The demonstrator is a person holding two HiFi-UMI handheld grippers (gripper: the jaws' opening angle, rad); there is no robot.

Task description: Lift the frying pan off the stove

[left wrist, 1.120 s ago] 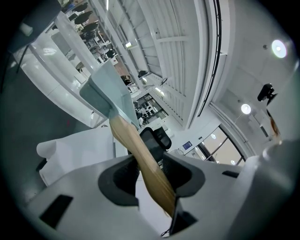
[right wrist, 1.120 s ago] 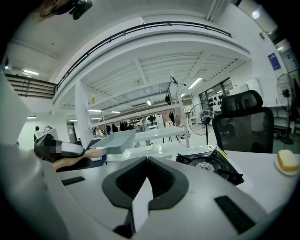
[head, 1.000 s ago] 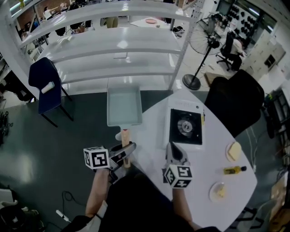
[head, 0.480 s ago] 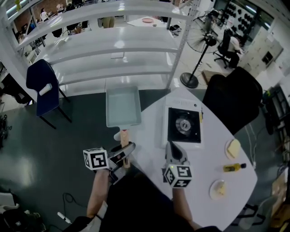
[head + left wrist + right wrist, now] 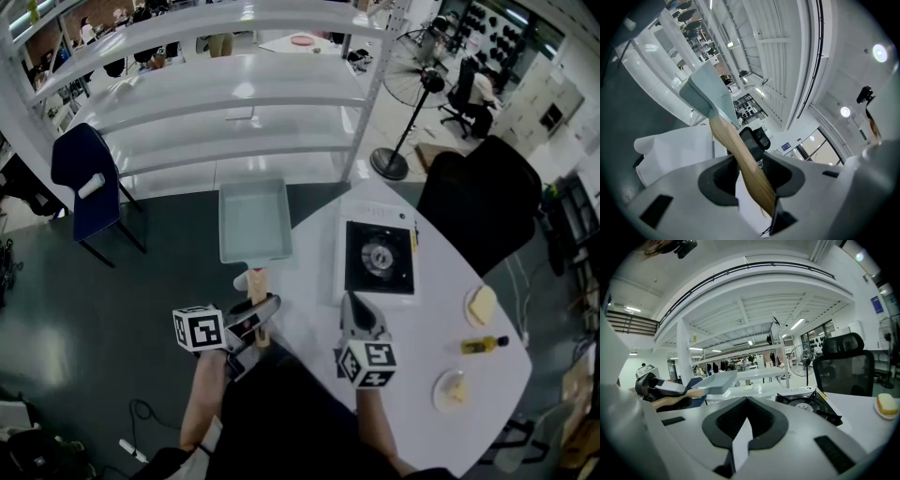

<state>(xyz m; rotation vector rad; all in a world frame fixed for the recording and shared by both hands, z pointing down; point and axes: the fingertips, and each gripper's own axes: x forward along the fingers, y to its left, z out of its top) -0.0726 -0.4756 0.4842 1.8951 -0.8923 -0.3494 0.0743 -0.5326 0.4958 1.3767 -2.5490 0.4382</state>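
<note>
White shelving racks and dark floor surrounded the white table (image 5: pixel 441 281) in the head view. The frying pan (image 5: pixel 254 221) was already off the stove (image 5: pixel 380 258), well to its left beyond the table edge and empty inside. Its long axis ran straight away from the person. The left hand-held gripper (image 5: pixel 264 309) clamped the wooden handle (image 5: pixel 259 284). The right hand-held gripper (image 5: pixel 356 309) sat just short of the stove. A plate (image 5: pixel 439 400) near the table's edge held one pale lump.

In the left gripper view, the pads pressed on the handle (image 5: pixel 740 154), with the pan (image 5: pixel 708 93) straight ahead.

In the right gripper view, the jaws were clenched on nothing. The stove (image 5: pixel 806 401) lay ahead-right and the pan (image 5: pixel 715 380) ahead-left.
</note>
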